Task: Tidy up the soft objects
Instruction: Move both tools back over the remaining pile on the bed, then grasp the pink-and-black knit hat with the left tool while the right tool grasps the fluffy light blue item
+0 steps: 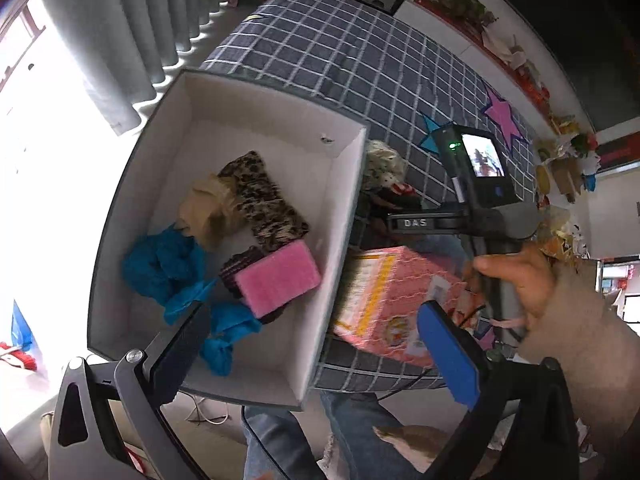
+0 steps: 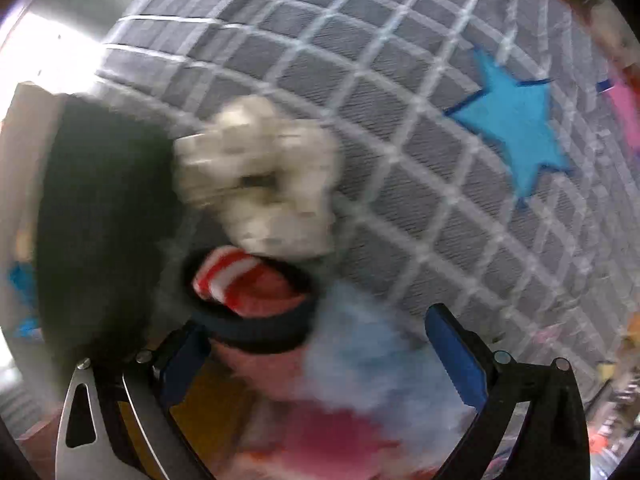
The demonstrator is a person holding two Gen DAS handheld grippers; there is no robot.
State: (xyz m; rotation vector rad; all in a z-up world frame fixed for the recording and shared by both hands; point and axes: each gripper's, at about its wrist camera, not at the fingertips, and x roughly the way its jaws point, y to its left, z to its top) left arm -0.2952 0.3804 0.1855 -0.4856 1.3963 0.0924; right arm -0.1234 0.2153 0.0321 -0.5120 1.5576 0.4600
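Through your left wrist camera, your left gripper (image 1: 316, 344) hangs over the near end of the white-lined box (image 1: 348, 200) with its jaws spread wide and nothing between them. Ahead of the left finger lie the soft things already sorted: a blue cloth (image 1: 172, 268), a pink sponge (image 1: 278, 282), a leopard-print piece (image 1: 264, 200) and a tan cloth (image 1: 204, 212). Past the right finger, outside the box wall, a pink carton (image 1: 384, 300) lies on the checked cover; its print is too blurred to read. Beyond it your hand (image 1: 516, 280) carries the other tool, whose bar reads "DAS"; its small screen shows no legible text. So this side looks finished with a drop, and the fetching falls to the other tool. Through your right wrist camera, badly blurred, your right gripper (image 2: 318, 344) points down with jaws apart and empty. Just ahead of its tips lie a red-and-white striped piece (image 2: 236, 280) inside a dark band (image 2: 256, 332), and beyond them a cream bundle (image 2: 264, 176); a pale blue fluffy thing (image 2: 360, 360) sits between the fingers, nearer the right one. Next, I judge, you must settle over one of these, close gently, then carry it left into the box.
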